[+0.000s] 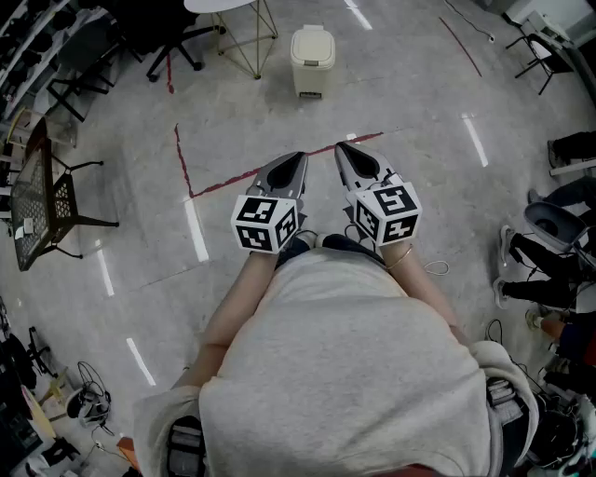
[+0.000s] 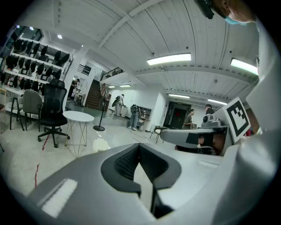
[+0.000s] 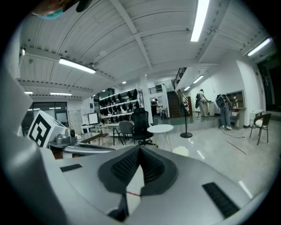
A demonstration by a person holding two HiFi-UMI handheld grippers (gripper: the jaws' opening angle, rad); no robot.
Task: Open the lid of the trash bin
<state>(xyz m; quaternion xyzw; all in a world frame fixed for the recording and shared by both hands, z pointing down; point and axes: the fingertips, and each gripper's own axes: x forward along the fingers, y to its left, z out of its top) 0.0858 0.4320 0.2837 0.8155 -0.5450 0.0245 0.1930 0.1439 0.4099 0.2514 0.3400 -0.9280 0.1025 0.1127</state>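
Note:
The cream trash bin (image 1: 313,58) stands on the floor ahead of me, lid down and a pedal at its base. Both grippers are held in front of my body, well short of the bin. My left gripper (image 1: 297,157) and right gripper (image 1: 342,148) point toward it side by side, jaws closed with nothing between them. In the left gripper view the bin (image 2: 100,145) shows small above the left gripper (image 2: 139,145). The right gripper view shows the bin (image 3: 181,151) to the right of the right gripper (image 3: 140,149).
A white round table (image 1: 222,5) on thin metal legs stands left of the bin, with a black office chair (image 1: 169,37) beyond it. A black mesh table (image 1: 33,197) is at far left. Red tape lines (image 1: 182,160) cross the floor. Seated people's legs (image 1: 559,252) are at right.

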